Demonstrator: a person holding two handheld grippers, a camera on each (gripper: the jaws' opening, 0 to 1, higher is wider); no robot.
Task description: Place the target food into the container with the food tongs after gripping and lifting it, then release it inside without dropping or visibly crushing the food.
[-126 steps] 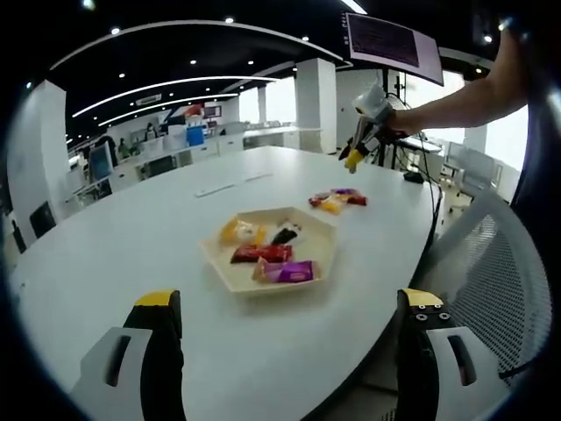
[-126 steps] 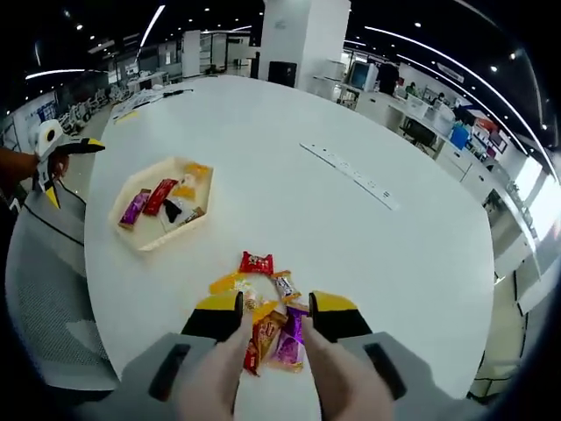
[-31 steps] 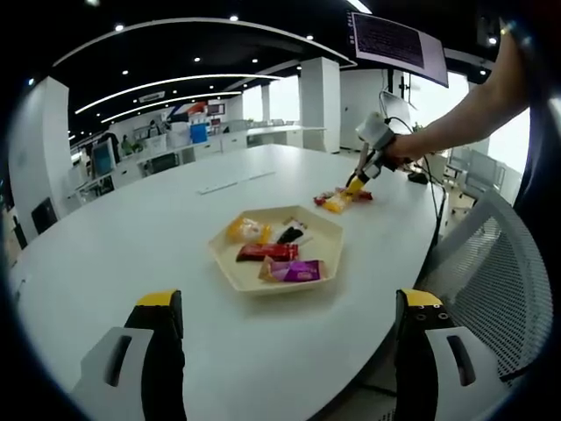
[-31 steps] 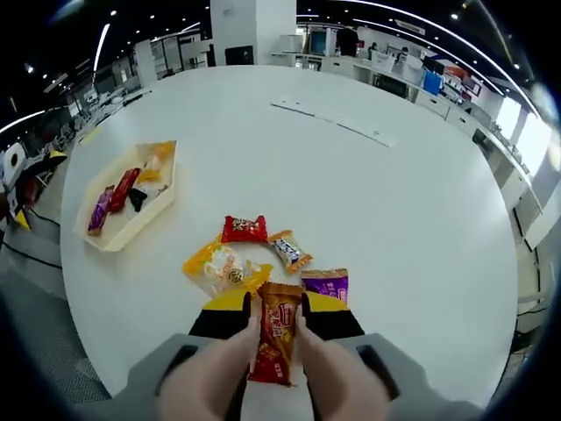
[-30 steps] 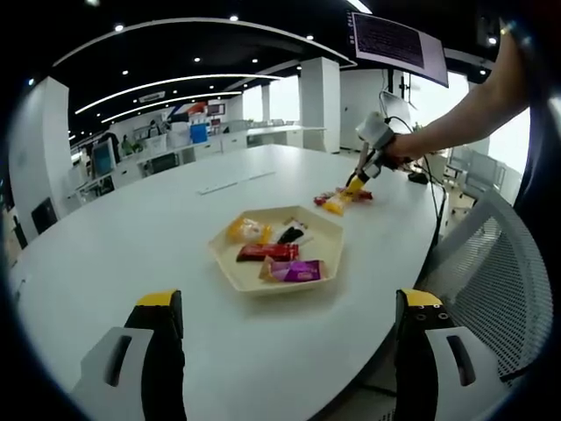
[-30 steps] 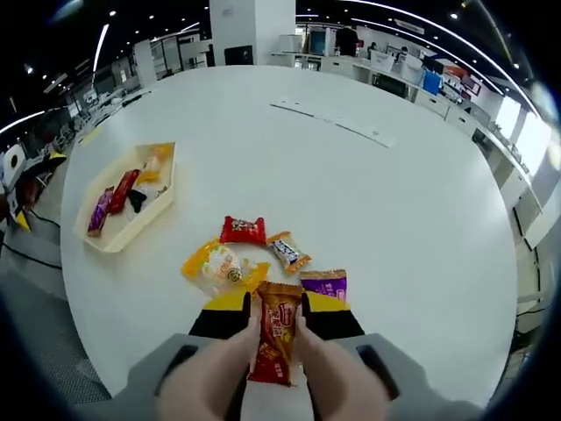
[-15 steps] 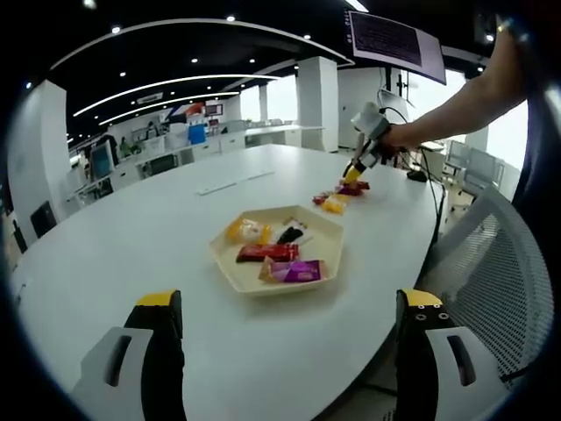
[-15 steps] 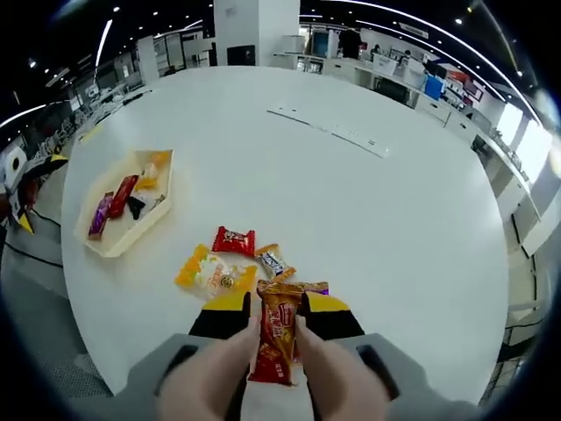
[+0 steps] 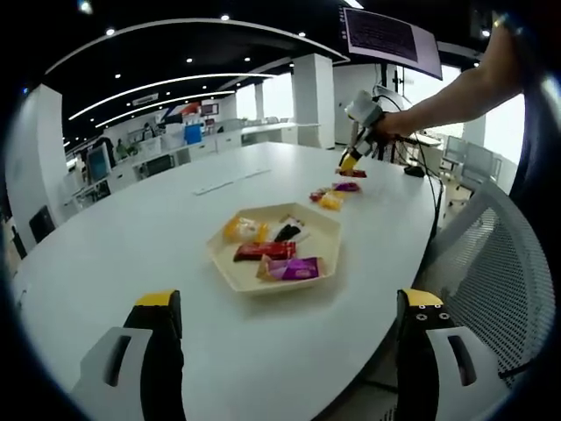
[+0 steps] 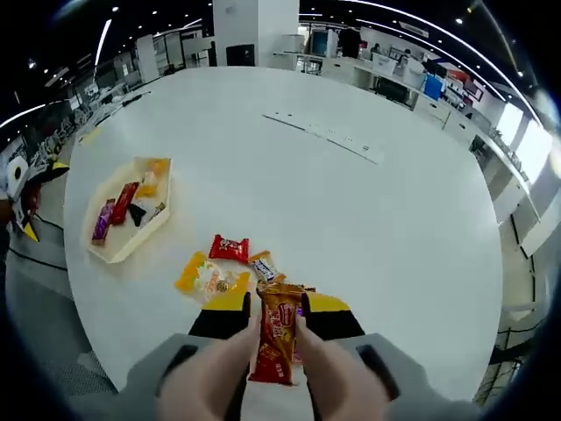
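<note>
With my right gripper [image 10: 276,309] clamped on the snack [image 10: 277,342] at lower centre, lifting is underway; next I carry it to the tray [image 10: 112,250], left of frame. My left gripper [image 9: 285,307] hangs wide.

Large white oval table [image 9: 131,254], open-plan office setting. Grey mesh-backed chair [image 9: 491,272] just beside the table edge in the left gripper view. Wall-mounted monitor [image 9: 391,39] overhead, text on screen too small to read. White square column [image 9: 314,98] beyond the table's far side. Long flat strip [image 10: 326,136] lies on the tabletop, well apart from the sweets; what it is, I cannot tell. Rows of desks [image 9: 166,153] in the background. Ceiling carries curved light strips [image 9: 149,88] and spot lamps.
</note>
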